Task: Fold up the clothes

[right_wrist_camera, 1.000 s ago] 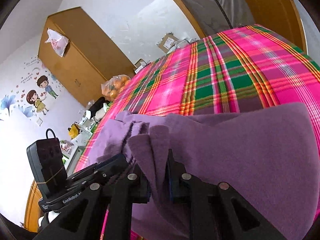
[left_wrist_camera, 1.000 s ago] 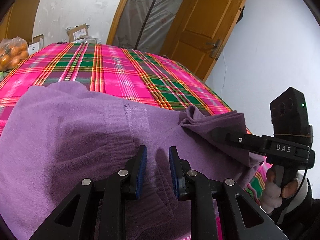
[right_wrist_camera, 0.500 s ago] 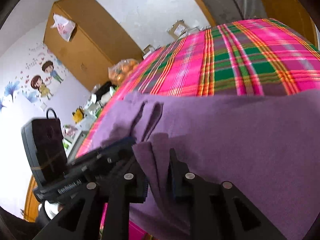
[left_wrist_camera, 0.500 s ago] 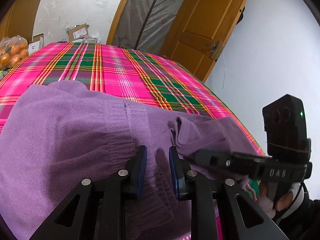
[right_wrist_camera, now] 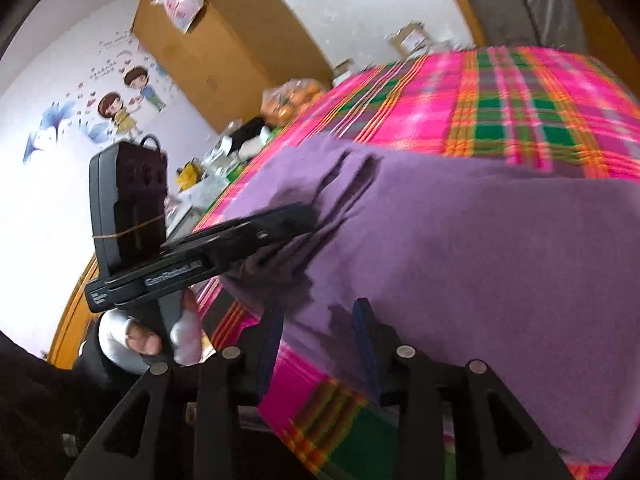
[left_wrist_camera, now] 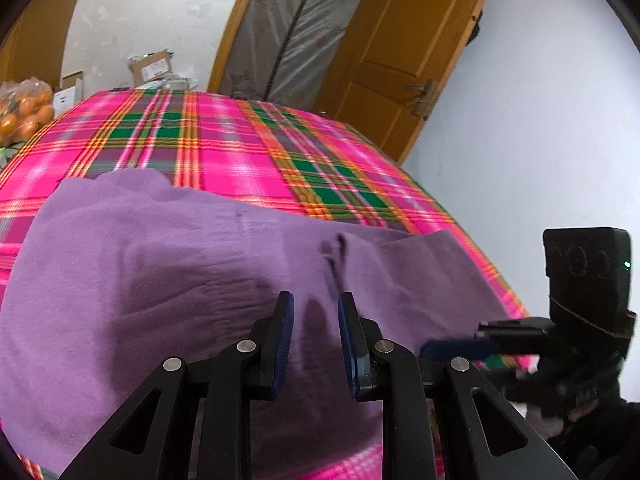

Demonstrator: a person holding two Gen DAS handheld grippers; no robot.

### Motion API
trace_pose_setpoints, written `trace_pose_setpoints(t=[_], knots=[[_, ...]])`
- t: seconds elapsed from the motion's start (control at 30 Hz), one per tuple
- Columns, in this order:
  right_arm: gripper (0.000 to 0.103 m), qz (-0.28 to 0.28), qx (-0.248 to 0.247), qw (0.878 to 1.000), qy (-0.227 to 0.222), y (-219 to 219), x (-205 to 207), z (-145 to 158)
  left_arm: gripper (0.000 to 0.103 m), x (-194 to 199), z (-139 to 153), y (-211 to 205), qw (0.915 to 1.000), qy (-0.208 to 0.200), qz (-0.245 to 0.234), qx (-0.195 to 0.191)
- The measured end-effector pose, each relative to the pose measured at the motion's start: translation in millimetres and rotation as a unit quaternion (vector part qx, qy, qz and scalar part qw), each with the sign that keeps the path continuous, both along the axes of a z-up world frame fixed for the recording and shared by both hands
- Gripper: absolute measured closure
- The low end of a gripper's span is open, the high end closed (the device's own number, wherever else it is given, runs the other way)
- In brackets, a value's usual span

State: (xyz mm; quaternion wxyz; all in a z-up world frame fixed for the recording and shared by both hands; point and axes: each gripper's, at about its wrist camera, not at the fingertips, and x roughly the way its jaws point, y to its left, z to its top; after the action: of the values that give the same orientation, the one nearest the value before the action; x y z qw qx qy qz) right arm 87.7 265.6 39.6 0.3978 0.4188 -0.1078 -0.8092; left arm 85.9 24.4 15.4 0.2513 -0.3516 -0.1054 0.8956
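A purple fleece garment [left_wrist_camera: 160, 260] [right_wrist_camera: 480, 240] lies spread on the pink and green plaid bedspread [left_wrist_camera: 224, 140] [right_wrist_camera: 520, 100]. My left gripper [left_wrist_camera: 316, 300] is shut on a thick fold of the garment at its near hem. In the right wrist view the same gripper [right_wrist_camera: 308, 216] pinches bunched layers at the cloth's left corner. My right gripper [right_wrist_camera: 320, 308] is open at the near edge, its jaws wide apart over the flat cloth and holding nothing. In the left wrist view it [left_wrist_camera: 428, 350] sits low, just off the garment's near right corner.
A wooden door [left_wrist_camera: 400, 40] and white wall [left_wrist_camera: 520, 140] stand right of the bed. Cardboard boxes [left_wrist_camera: 152, 66] and a bag of oranges [left_wrist_camera: 24, 108] sit beyond its far left. A wardrobe [right_wrist_camera: 224, 52] and cluttered items [right_wrist_camera: 240, 144] are left. A person's hand [right_wrist_camera: 160, 336] holds the left gripper.
My right gripper opened, let go of the fold and drew back to the bed's near edge. The raised right fold now lies flat. The left gripper kept its hold.
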Motion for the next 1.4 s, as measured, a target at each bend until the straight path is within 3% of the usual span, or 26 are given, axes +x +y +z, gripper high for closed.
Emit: trace_pose_setpoints(t=[0.1,0.13,0.27,0.4,0.43,0.47,0.5,0.63,0.87,0.93,1.0,1.1,1.27,1.4], knots=[[0.065,-0.054,-0.026,0.998,0.01,36,-2,9,0.074,-6,-2,15,0.9997,-0.012,-0.022,0.001],[0.065,-0.073,-0.032,0.997,0.013,46,-4,11,0.065,-8,-2,20,0.9994,-0.015,-0.03,0.002],[0.065,-0.125,-0.033,0.992,0.012,75,-8,13,0.065,-27,-14,35,0.9981,-0.055,-0.028,-0.009],[0.065,-0.162,-0.037,0.986,0.002,95,-11,8,0.065,-35,-13,42,0.9981,-0.055,-0.02,-0.019],[0.065,-0.172,-0.039,0.984,0.0,100,-12,7,0.068,-35,-13,45,0.9981,-0.054,-0.019,-0.023],[0.065,-0.186,-0.043,0.982,-0.002,107,-12,7,0.083,-35,-13,47,0.9981,-0.052,-0.019,-0.027],[0.065,-0.198,-0.045,0.979,-0.002,112,-13,6,0.09,-35,-13,49,0.9981,-0.05,-0.02,-0.03],[0.065,-0.233,-0.047,0.971,0.014,129,-11,9,0.095,-30,-13,42,0.9988,-0.043,-0.01,-0.02],[0.068,-0.238,-0.032,0.97,0.027,130,-16,6,0.095,-27,-15,32,0.9991,-0.041,0.005,-0.009],[0.079,-0.229,-0.03,0.973,0.024,127,-20,3,0.095,-27,-15,33,0.9991,-0.04,0.005,-0.012],[0.083,-0.22,-0.02,0.975,0.021,125,-23,-2,0.095,-27,-16,33,0.999,-0.041,0.005,-0.014],[0.1,-0.242,0.004,0.97,-0.006,132,-27,-17,0.094,-25,-16,31,0.9989,-0.045,0.004,-0.01],[0.095,-0.276,-0.022,0.961,0.004,153,-19,-9,0.094,-18,-10,22,0.999,-0.044,0.01,-0.006],[0.095,-0.247,-0.028,0.968,0.022,152,-10,1,0.094,-10,-2,13,0.9991,-0.032,0.026,-0.008]])
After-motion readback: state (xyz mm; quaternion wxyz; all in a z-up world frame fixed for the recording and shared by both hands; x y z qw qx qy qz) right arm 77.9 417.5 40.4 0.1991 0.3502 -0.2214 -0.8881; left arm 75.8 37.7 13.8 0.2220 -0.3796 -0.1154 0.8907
